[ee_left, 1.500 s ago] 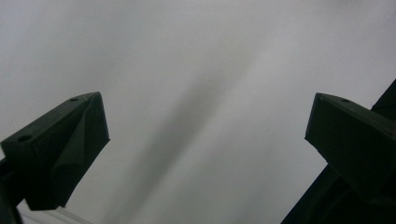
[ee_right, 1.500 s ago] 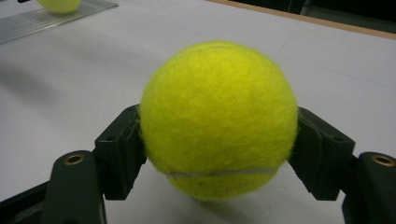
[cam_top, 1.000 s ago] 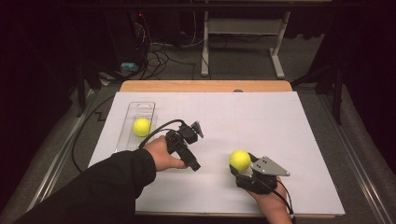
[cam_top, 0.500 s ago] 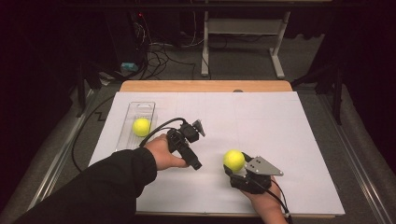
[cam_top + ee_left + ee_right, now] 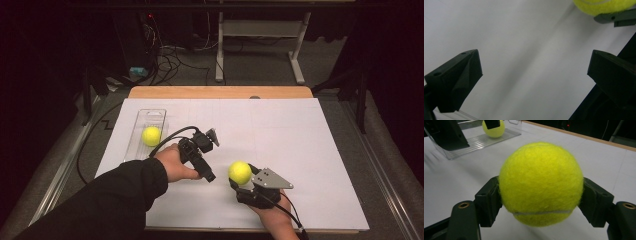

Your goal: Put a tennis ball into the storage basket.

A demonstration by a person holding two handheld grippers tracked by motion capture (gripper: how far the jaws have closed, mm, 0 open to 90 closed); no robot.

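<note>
The right gripper [image 5: 241,176] holds a yellow tennis ball [image 5: 240,172] between its fingers [image 5: 487,201]. In the right gripper view the two fingers press on the ball's left and right sides, closed as far as the ball allows, and the ball seems to be lifted a little from the white surface [image 5: 300,150].

The important relation is where the clear tray [image 5: 134,142] lies from this ball. In the high view the tray is at about ten o'clock from the held ball, well apart, near the left edge of the surface. Its long axis runs from twelve to six o'clock. A second tennis ball [image 5: 151,136] already lies in it, in the middle part.

The left gripper [image 5: 210,155] stands between the held ball and the tray. Its fingers [image 5: 459,80] are wide open and hold nothing; they point toward four o'clock, at the held ball, which is near them.

I judge that the ball must travel toward ten o'clock. The left gripper is nearer to the tray, so a handover looks possible; otherwise the right arm must pass around the left hand [image 5: 172,162].
</note>
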